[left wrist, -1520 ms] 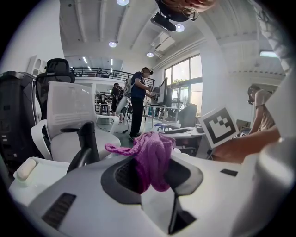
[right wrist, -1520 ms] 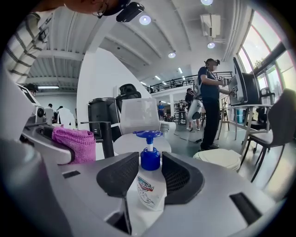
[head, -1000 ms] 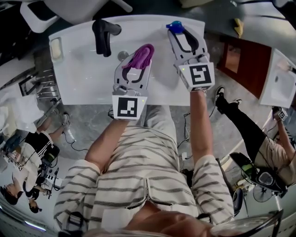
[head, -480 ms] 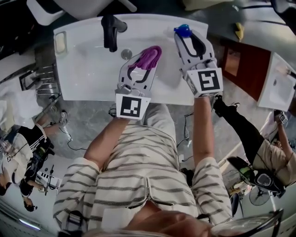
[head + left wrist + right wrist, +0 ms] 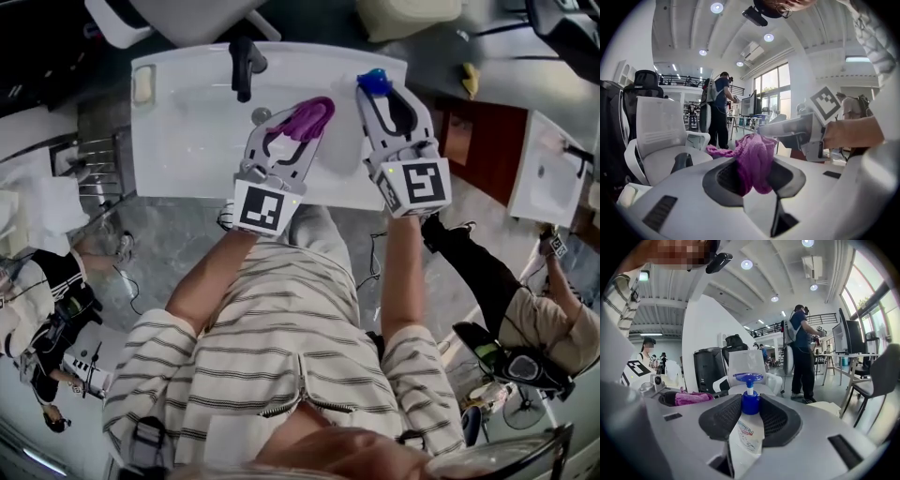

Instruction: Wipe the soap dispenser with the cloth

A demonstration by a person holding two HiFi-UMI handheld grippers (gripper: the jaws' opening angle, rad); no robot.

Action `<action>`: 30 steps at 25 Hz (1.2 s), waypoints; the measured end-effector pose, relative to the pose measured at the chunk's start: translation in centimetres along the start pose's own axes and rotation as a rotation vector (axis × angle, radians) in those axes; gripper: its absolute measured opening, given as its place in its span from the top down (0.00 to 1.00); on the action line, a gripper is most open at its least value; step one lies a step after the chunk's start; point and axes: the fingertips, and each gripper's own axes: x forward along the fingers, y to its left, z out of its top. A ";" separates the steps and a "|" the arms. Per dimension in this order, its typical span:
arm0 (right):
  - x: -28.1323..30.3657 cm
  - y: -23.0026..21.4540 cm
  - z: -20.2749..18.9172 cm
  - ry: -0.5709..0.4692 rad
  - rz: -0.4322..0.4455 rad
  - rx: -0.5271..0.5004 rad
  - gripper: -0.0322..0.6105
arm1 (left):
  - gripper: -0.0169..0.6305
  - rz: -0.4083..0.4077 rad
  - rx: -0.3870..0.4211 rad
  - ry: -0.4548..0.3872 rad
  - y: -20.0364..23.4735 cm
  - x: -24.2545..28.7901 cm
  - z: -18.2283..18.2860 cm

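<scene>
Okay, our left tongs clamp the purple cloth, our right tongs clamp the soap dispenser at its neck; we hold both above the white sink, cloth near the dispenser, not touching.

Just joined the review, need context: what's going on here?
A person holds a gripper in each hand above a white sink. The left gripper is clamped on a purple cloth; the right gripper is clamped on a soap dispenser with a blue pump. The two are apart, so no wiping at this moment.
</scene>
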 end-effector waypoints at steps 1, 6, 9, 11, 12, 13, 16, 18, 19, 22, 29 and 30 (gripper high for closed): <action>-0.4 0.3 0.6 -0.003 -0.004 0.003 0.76 | 0.77 -0.005 0.001 -0.012 -0.1 -0.2 0.6; -2.1 1.8 3.4 -0.015 -0.019 -0.005 0.76 | 0.77 -0.026 -0.007 -0.029 -0.5 -1.4 3.1; -2.9 2.3 5.2 -0.031 -0.022 -0.009 0.76 | 0.77 -0.032 -0.025 -0.040 -0.7 -1.8 4.8; -3.6 2.7 6.3 -0.031 -0.026 -0.011 0.76 | 0.77 -0.037 -0.043 -0.058 -0.8 -2.4 6.1; -3.9 3.0 6.8 -0.030 -0.029 -0.008 0.76 | 0.77 -0.038 -0.048 -0.064 -0.8 -2.8 6.7; -4.2 3.4 7.3 -0.029 -0.030 -0.004 0.76 | 0.77 -0.038 -0.050 -0.068 -0.9 -3.2 7.1; -4.8 4.3 8.3 -0.031 -0.027 -0.006 0.76 | 0.77 -0.038 -0.060 -0.091 -0.9 -3.9 8.2; -5.2 4.8 9.0 -0.043 -0.027 -0.013 0.76 | 0.77 -0.042 -0.067 -0.110 -1.0 -4.0 9.0; -5.5 5.0 9.2 -0.046 -0.031 -0.014 0.76 | 0.77 -0.045 -0.070 -0.114 -1.2 -4.2 9.1; -6.2 6.0 9.5 -0.052 -0.039 -0.010 0.76 | 0.77 -0.051 -0.064 -0.121 -1.7 -5.3 9.3; -7.1 7.3 11.2 -0.077 -0.049 -0.020 0.76 | 0.78 -0.066 -0.036 -0.158 -2.2 -6.8 10.6; -7.0 7.3 11.4 -0.079 -0.052 -0.019 0.76 | 0.78 -0.067 -0.034 -0.161 -2.2 -6.8 10.7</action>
